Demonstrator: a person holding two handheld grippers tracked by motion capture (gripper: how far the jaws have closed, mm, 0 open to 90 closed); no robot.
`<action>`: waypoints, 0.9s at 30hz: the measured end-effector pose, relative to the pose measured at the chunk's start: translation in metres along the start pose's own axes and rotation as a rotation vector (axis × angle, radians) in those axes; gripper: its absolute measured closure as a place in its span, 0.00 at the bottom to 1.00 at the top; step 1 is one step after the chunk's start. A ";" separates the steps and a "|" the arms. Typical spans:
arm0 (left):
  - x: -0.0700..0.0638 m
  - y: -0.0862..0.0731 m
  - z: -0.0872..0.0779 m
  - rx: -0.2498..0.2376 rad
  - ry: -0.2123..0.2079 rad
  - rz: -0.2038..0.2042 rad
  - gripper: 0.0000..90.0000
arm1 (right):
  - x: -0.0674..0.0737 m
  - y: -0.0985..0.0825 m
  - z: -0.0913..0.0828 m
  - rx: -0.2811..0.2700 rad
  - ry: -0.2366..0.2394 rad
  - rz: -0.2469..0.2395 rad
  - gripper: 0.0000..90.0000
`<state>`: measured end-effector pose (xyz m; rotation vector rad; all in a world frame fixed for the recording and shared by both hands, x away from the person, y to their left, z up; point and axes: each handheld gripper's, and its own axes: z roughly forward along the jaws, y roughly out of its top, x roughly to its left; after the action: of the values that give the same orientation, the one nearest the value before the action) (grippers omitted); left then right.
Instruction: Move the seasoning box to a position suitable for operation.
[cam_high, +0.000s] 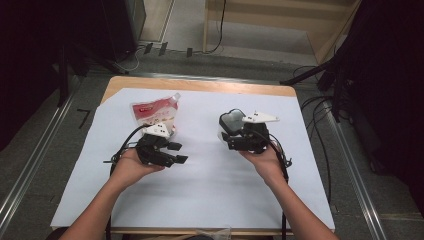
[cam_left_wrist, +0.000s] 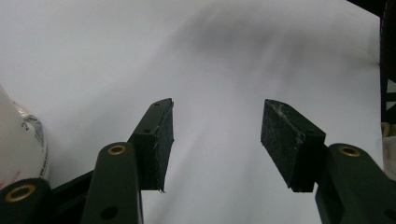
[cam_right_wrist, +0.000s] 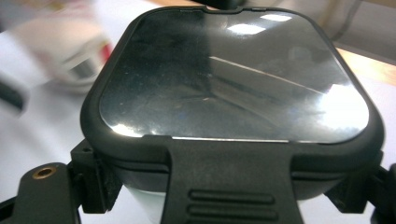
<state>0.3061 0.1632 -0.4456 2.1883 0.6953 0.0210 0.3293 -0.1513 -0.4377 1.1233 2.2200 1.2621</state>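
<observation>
A wooden counter carries a large white paper sheet that covers nearly all of its top, leaving a strip of bare wood along the far edge. The person's forearms come in from the near side, one hand on each tool.

On the sheet's far left lies a white and red spouted pouch, flat on its back with the capped spout pointing to the far right. In the left gripper view a curved white edge of it with printed marks sits at the left border.

To the right of the middle is a white lunch box with a black-framed clear lid, gripped near its near end and lifted off the sheet. In the right gripper view its lid is seen close up, glossy and reflecting lights, with a ribbed black latch at the near rim.

The right gripper has its fingers clamped on the lunch box, one on each side below the lid's rim.

The left gripper rests in the left hand just in front of the pouch, pointing right. Its fingers stand well apart with nothing between them, only bare sheet beyond.
</observation>
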 end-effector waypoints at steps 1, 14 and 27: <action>0.000 0.000 0.000 0.001 -0.001 0.000 0.51 | 0.001 -0.004 -0.002 -0.001 0.007 -0.017 0.18; 0.000 0.000 -0.002 0.005 -0.003 0.011 0.51 | 0.024 -0.027 0.003 0.035 0.132 -0.062 0.18; 0.000 -0.002 0.000 0.000 -0.015 0.009 0.52 | 0.045 -0.038 0.037 0.065 0.170 -0.125 0.18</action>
<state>0.3052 0.1643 -0.4465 2.1897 0.6767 0.0097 0.3068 -0.1060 -0.4861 0.9137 2.4297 1.2838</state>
